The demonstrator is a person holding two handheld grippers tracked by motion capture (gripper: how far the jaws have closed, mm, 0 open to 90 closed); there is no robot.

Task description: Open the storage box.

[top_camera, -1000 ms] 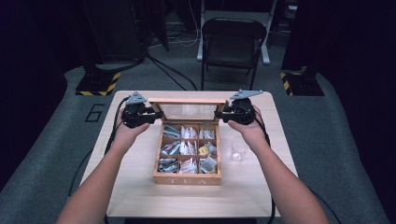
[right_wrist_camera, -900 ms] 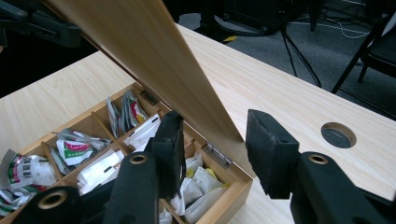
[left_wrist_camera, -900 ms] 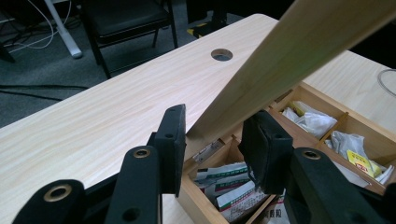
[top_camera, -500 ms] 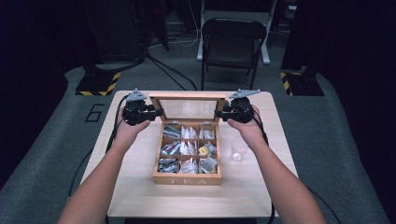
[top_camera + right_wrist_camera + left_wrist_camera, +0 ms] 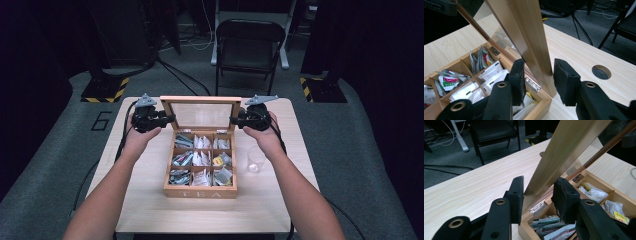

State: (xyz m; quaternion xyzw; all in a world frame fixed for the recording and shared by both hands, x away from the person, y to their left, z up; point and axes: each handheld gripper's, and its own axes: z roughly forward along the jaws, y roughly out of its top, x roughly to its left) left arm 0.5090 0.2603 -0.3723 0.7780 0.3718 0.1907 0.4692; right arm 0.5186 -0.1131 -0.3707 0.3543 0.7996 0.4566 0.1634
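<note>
A wooden tea box (image 5: 200,192) marked TEA stands mid-table, its compartments full of tea bags (image 5: 201,159). Its glass-paned lid (image 5: 202,114) is raised at the back, tilted a little past upright. My left gripper (image 5: 169,119) is shut on the lid's left side rail (image 5: 541,177), just above the hinge (image 5: 537,207). On the opposite side, my right gripper (image 5: 234,120) is shut on the right rail (image 5: 534,55). In each gripper view the rail fills the gap between the black pads.
A clear empty glass (image 5: 256,160) stands right of the box, under the right forearm. The table has a round cable hole (image 5: 601,72) near its far edge. A black folding chair (image 5: 247,40) stands beyond the table. Bare tabletop lies left of and in front of the box.
The lid has swung up and back from a lower angle. Both grippers rose slightly with it, staying on its two sides.
</note>
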